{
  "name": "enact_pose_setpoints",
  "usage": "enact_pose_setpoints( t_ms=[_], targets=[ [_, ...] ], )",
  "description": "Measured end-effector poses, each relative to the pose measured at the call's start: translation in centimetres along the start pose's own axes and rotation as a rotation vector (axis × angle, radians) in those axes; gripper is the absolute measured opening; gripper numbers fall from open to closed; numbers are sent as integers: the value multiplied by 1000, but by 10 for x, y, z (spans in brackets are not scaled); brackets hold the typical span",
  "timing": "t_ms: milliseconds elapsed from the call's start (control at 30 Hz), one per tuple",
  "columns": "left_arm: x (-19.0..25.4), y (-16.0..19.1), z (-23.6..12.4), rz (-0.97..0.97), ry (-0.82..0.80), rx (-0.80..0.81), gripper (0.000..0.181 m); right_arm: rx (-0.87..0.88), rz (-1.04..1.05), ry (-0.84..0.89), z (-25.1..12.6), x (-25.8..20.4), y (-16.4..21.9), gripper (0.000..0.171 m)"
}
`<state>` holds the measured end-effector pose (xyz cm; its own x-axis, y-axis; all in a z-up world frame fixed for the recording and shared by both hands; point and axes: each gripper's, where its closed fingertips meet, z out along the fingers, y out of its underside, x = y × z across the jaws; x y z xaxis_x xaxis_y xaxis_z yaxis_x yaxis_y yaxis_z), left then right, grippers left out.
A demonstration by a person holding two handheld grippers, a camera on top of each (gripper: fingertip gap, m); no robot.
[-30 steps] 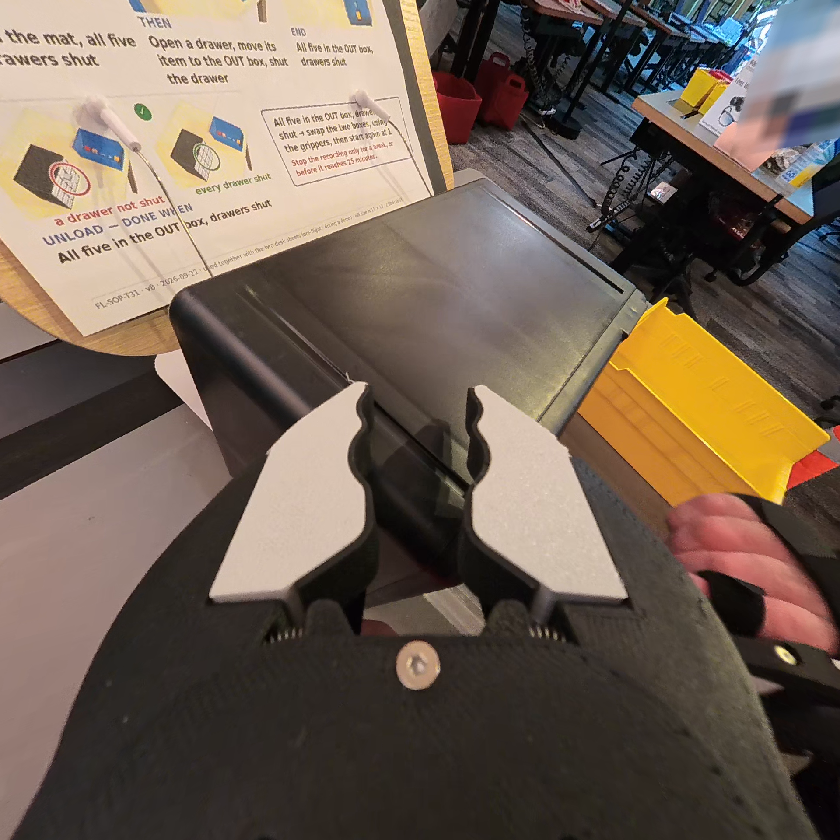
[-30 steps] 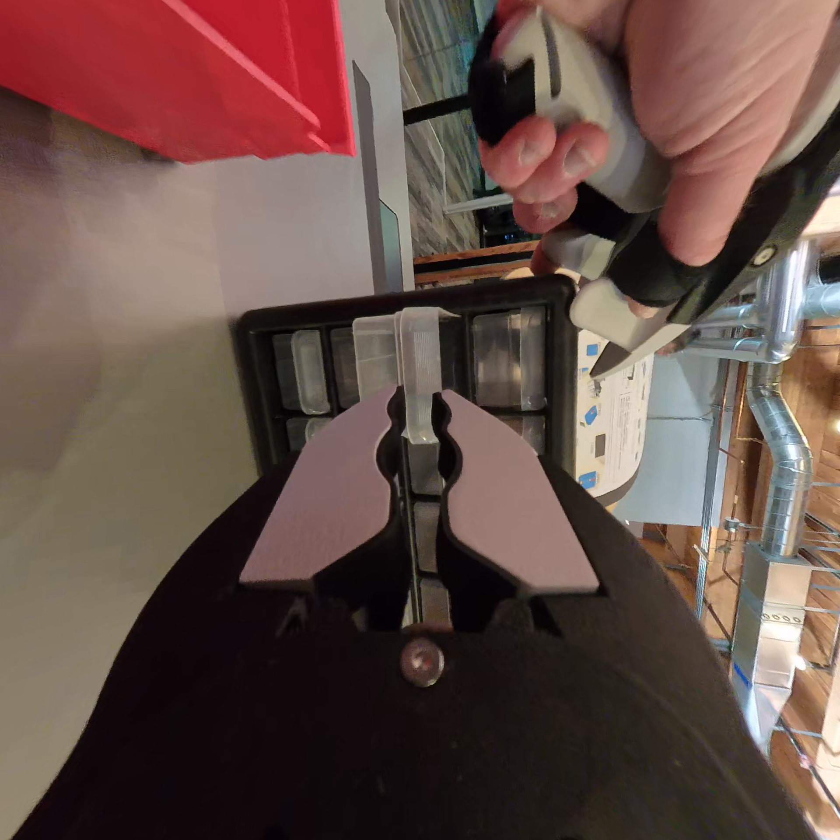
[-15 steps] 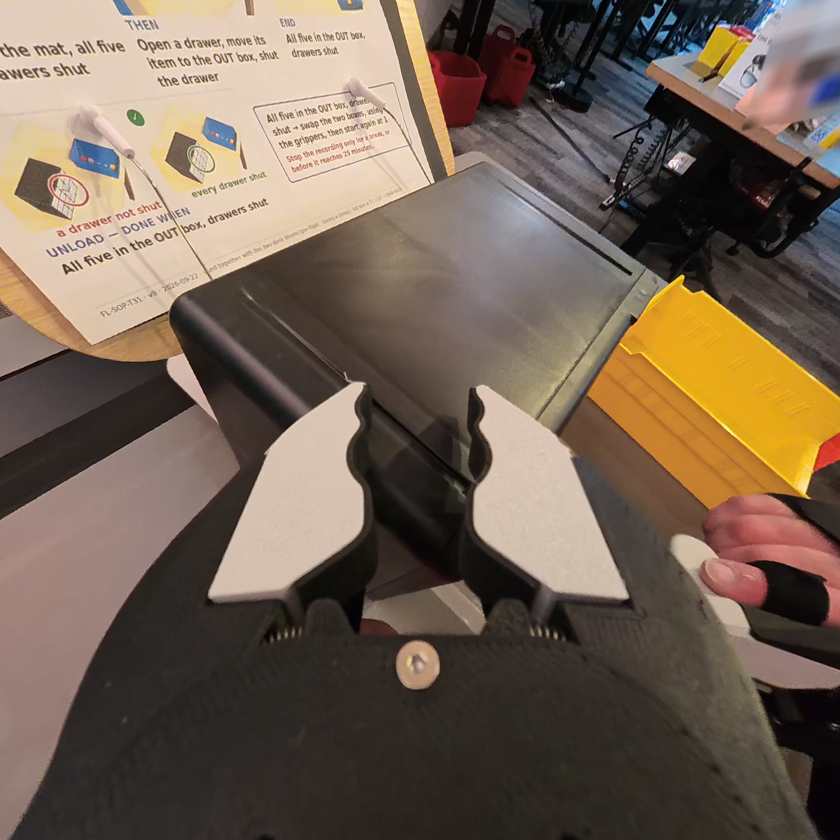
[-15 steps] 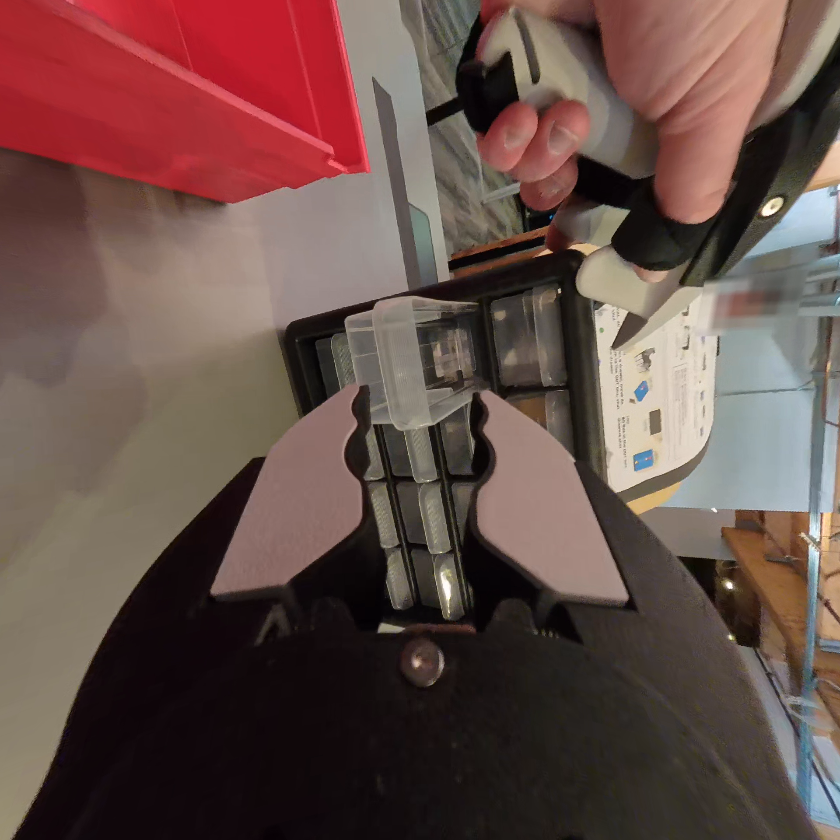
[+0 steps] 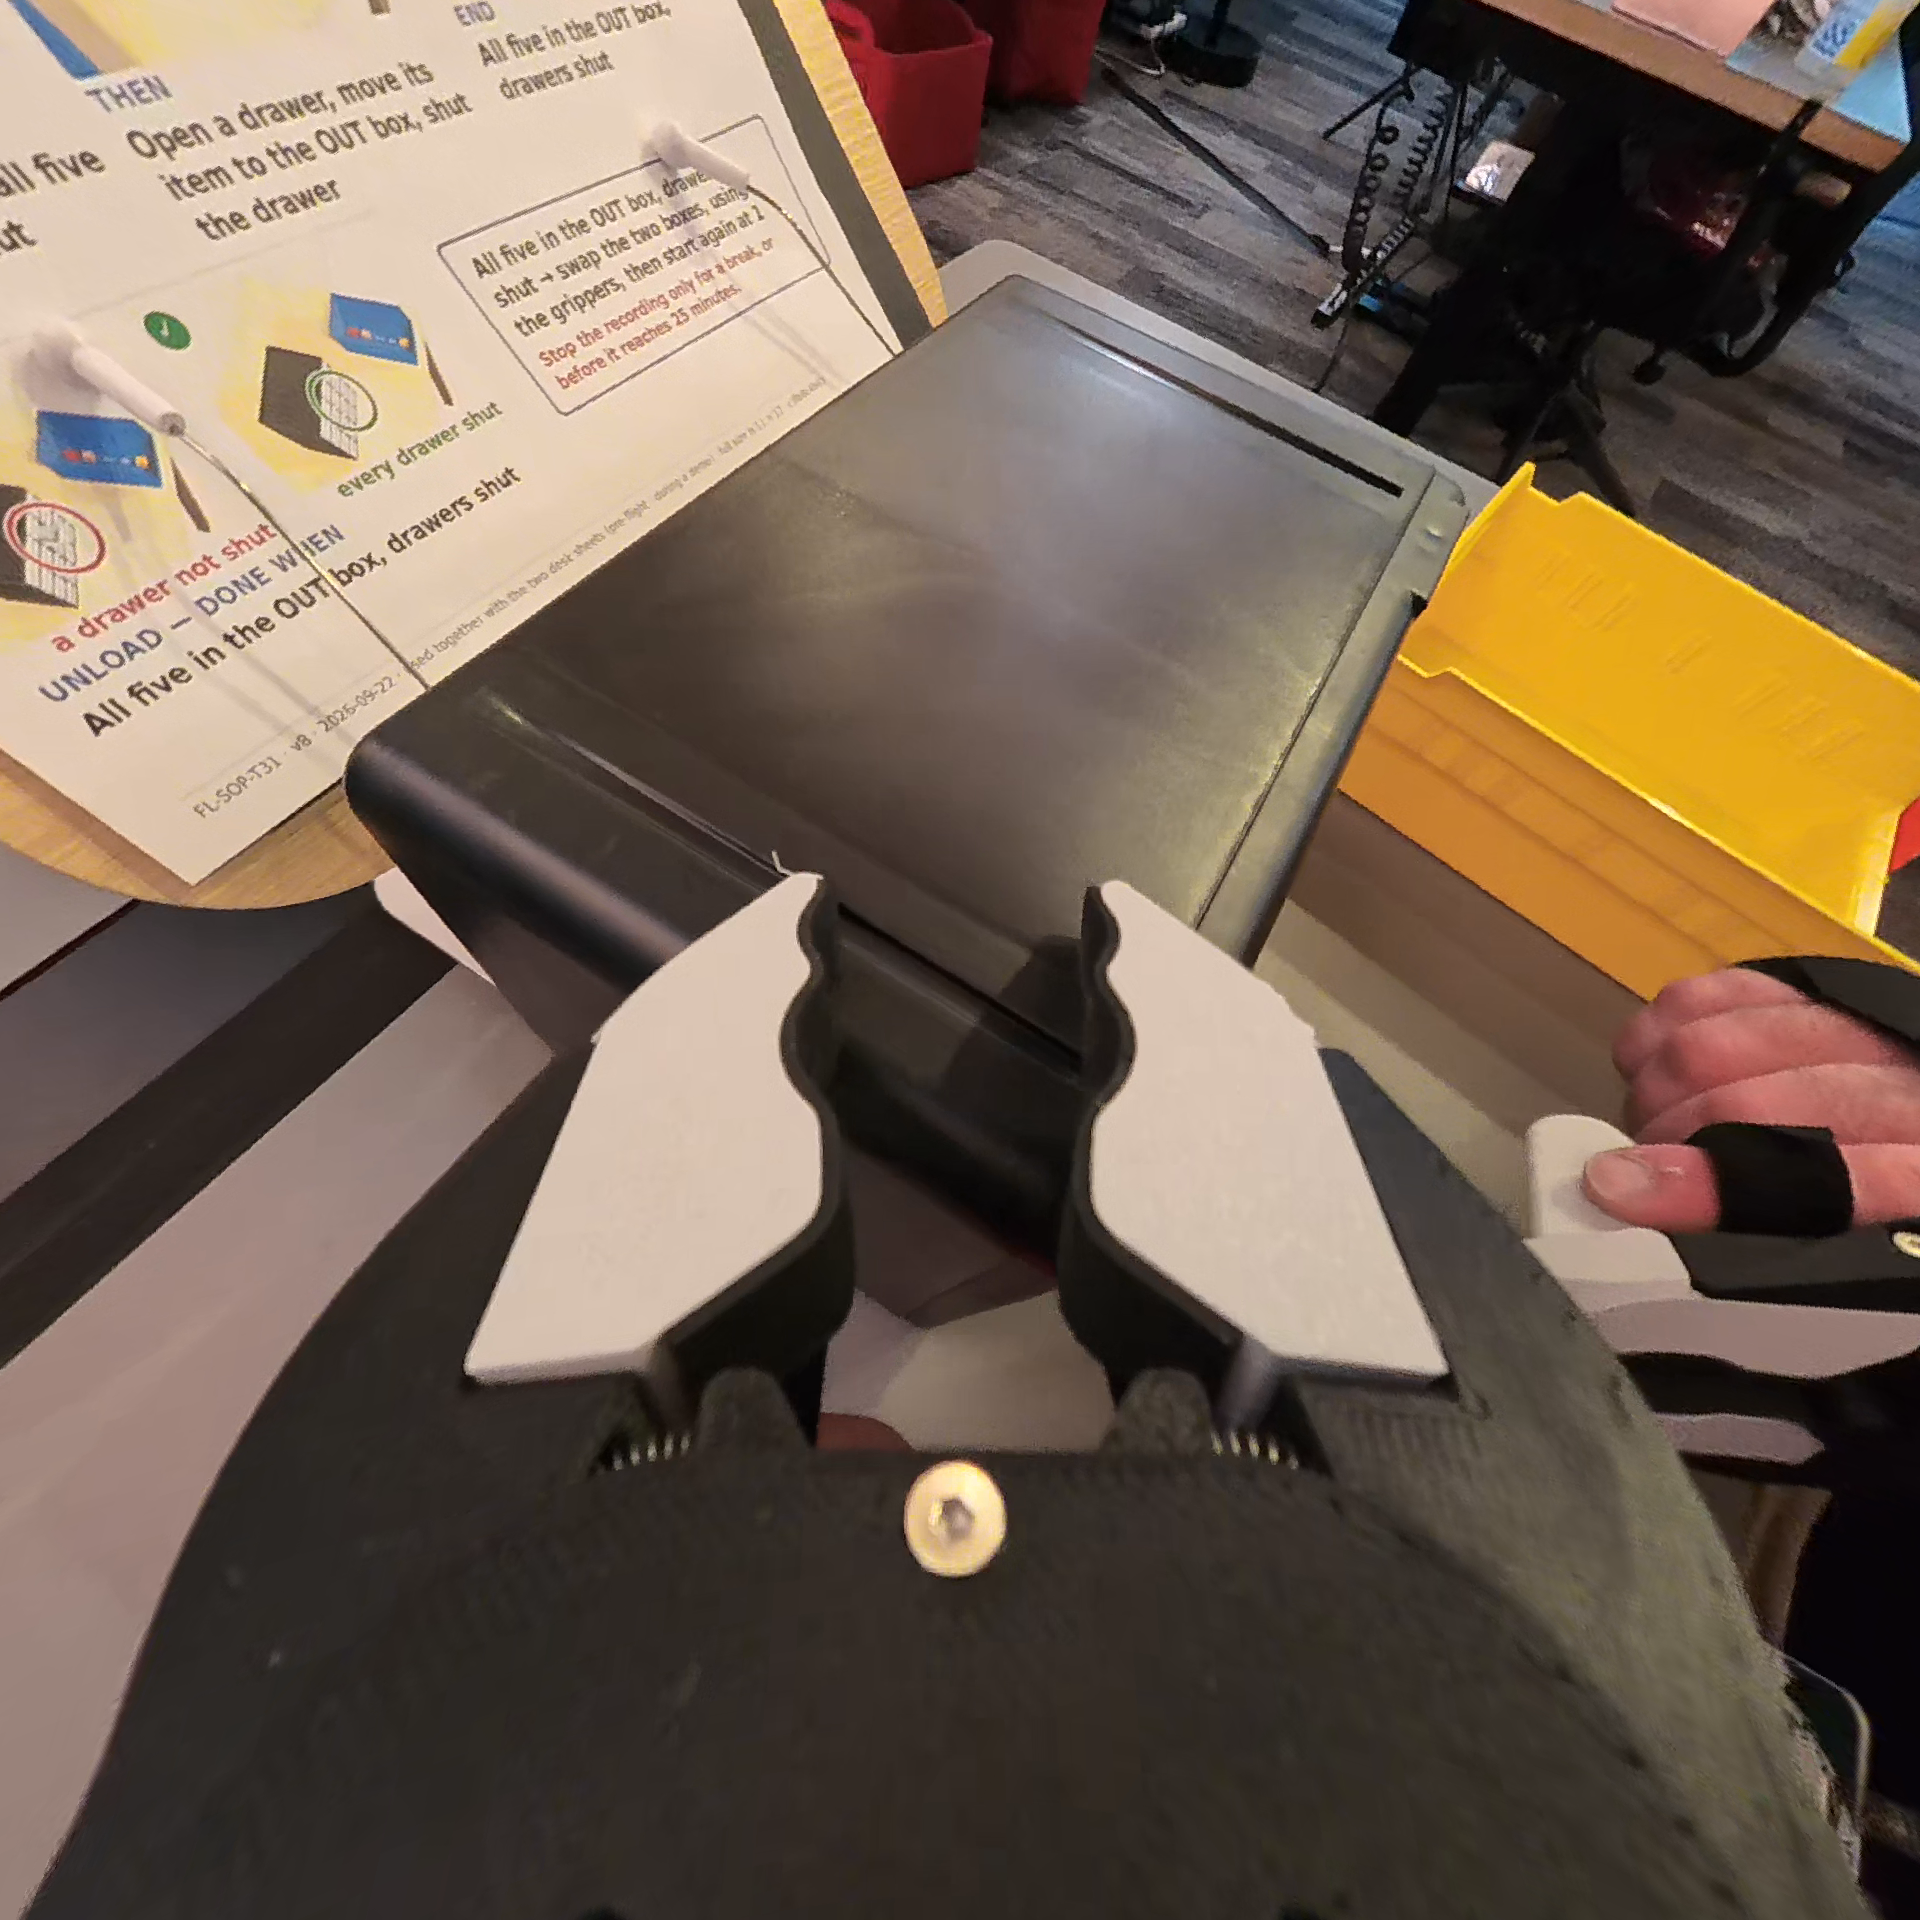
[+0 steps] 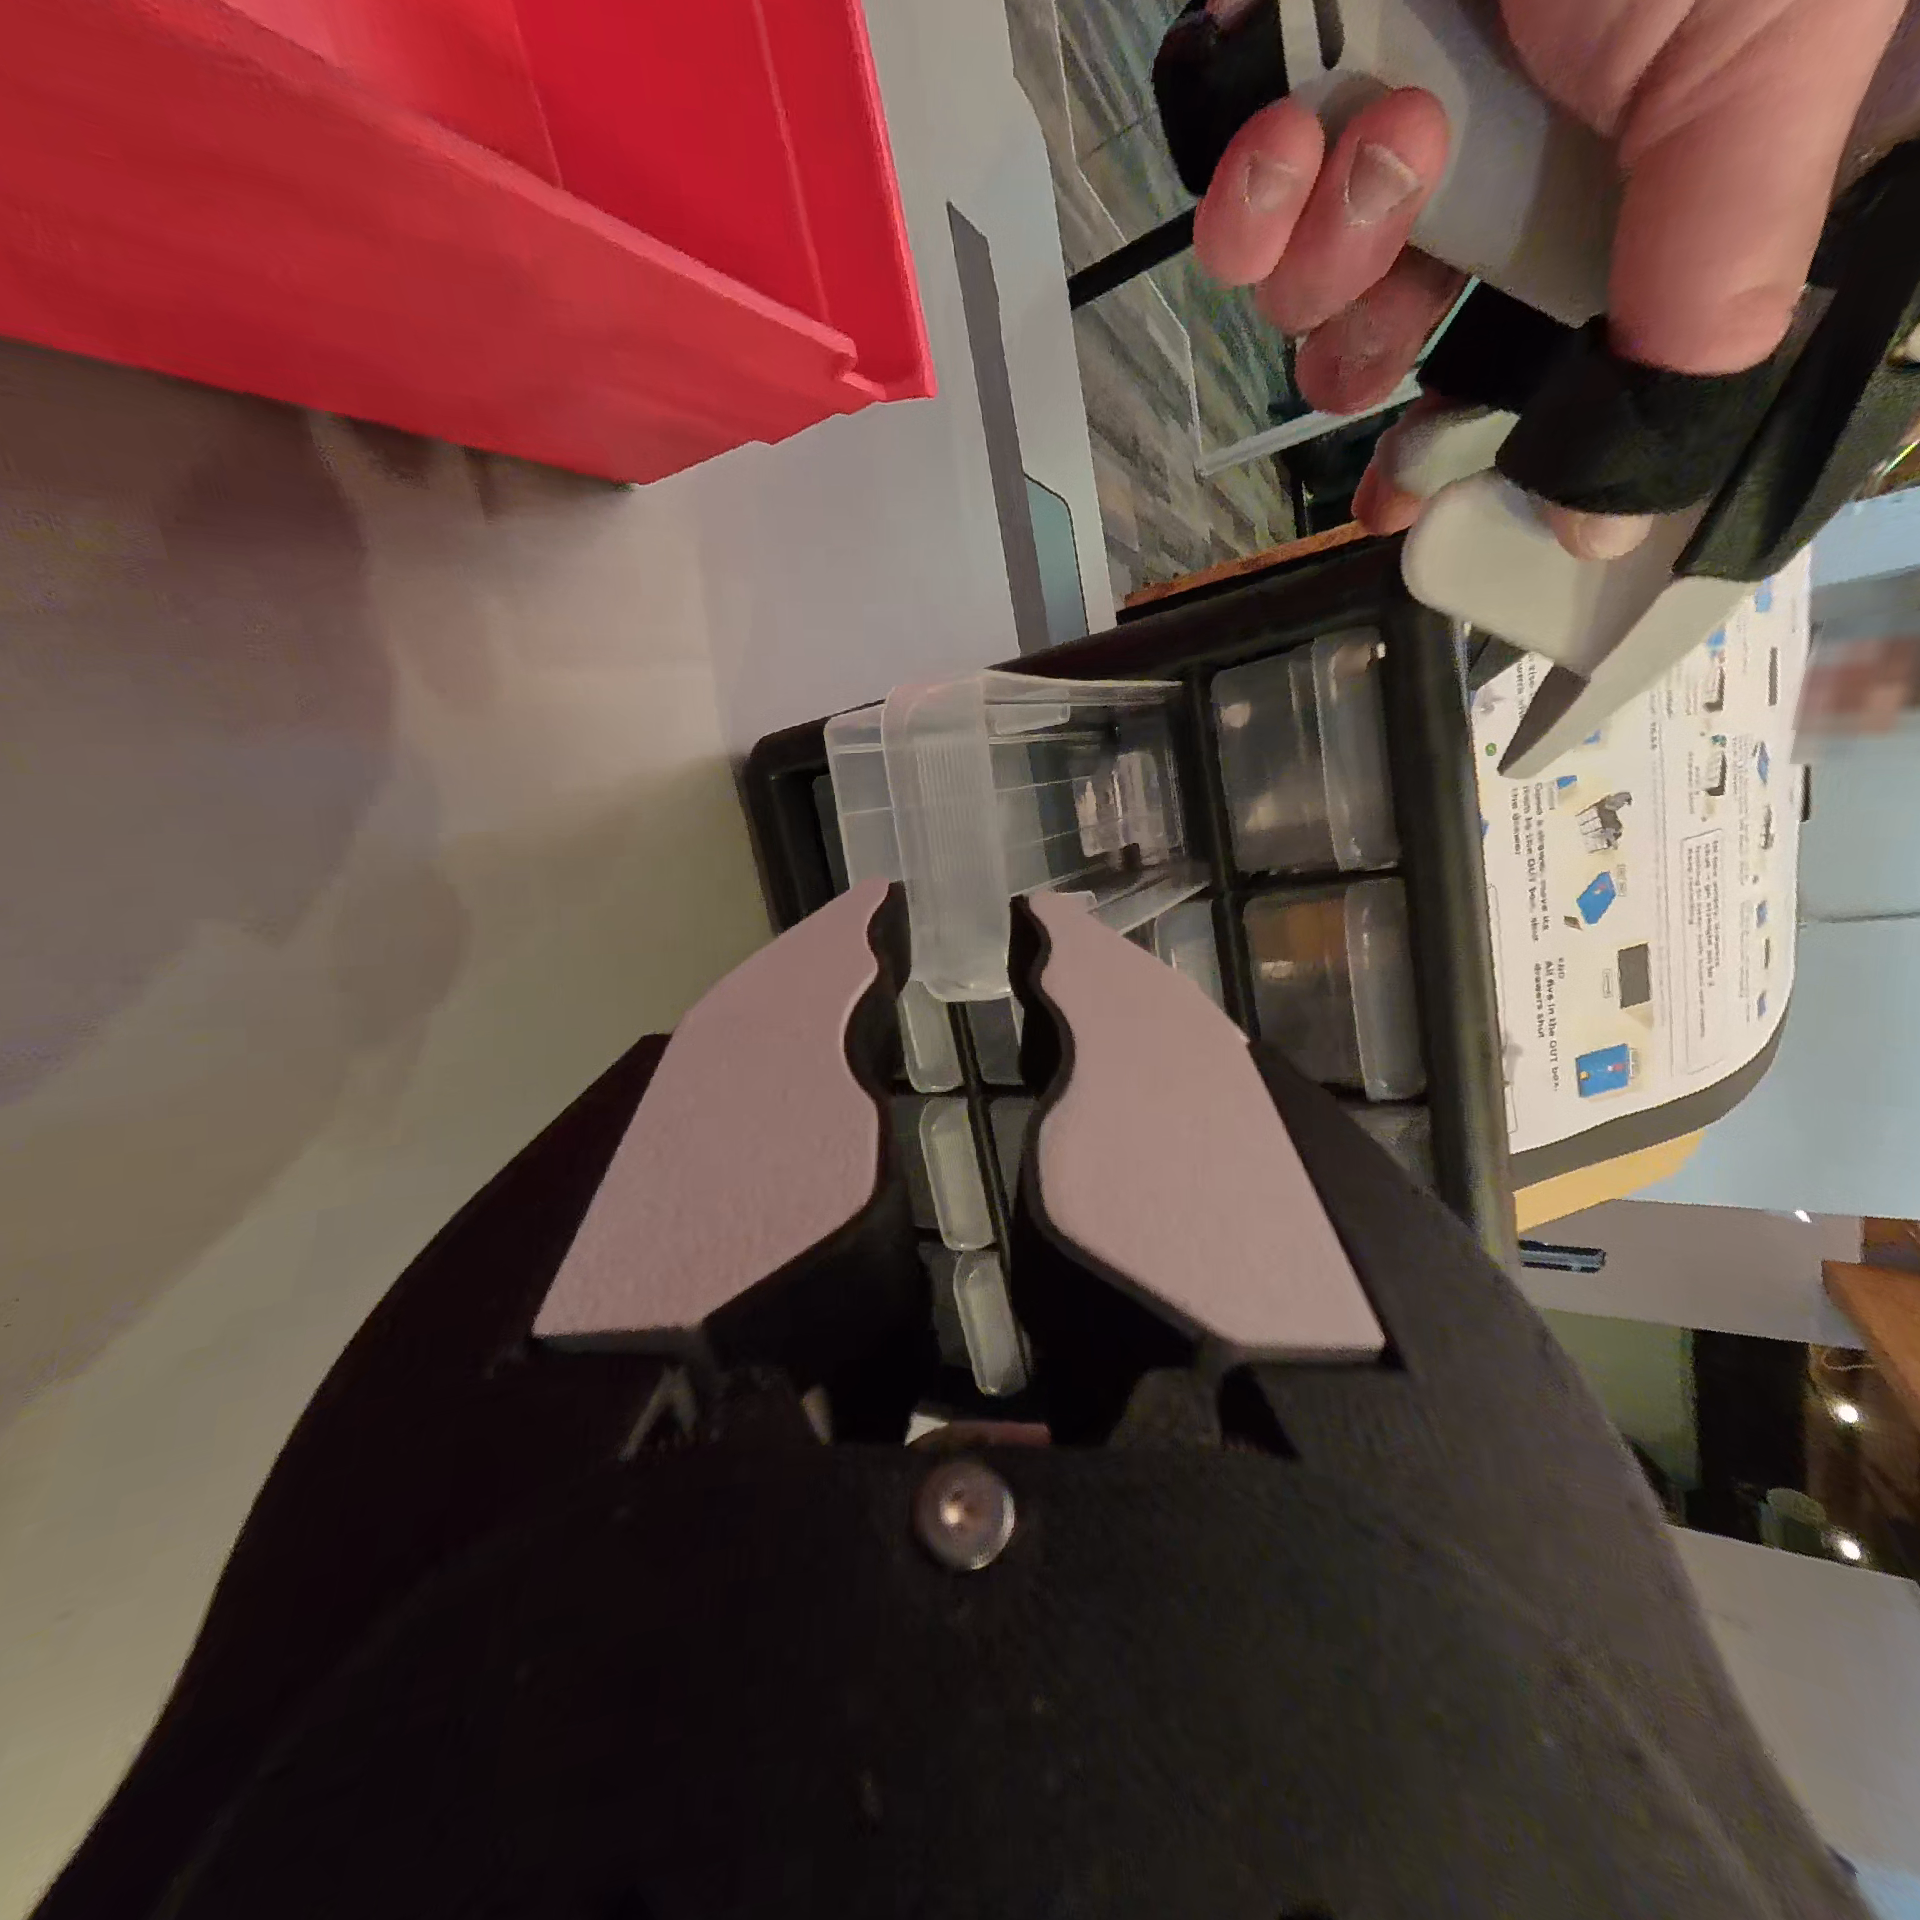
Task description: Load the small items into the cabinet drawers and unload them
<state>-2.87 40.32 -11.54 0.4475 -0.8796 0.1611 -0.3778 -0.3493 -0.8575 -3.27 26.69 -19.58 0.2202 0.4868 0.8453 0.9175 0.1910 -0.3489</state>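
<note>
So the right gripper (image 6: 951, 940) is pinched on the clear drawer (image 6: 997, 800) tab, drawer running straight away into the cabinet (image 6: 1434, 831); left gripper (image 5: 951, 997) sits half-open, empty, over the cabinet's top.

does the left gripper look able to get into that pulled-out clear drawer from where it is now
Probably not: the left gripper rests open over the cabinet top's edge, while the clear drawer juts from the front, with the right gripper at its handle.
</note>
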Motion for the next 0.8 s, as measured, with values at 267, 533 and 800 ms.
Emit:
enact_pose_setpoints(
  t_ms=[267,533,800],
  targets=[
    [1,1,-1,46,26,3,48,65,34,-19,-5,-3,-3,17],
    [1,1,-1,48,57,17,49,86,55,-34,3,0,-1,18],
    [2,1,-1,47,58,18,48,-61,180,60,51,27,20,36]
  ],
)
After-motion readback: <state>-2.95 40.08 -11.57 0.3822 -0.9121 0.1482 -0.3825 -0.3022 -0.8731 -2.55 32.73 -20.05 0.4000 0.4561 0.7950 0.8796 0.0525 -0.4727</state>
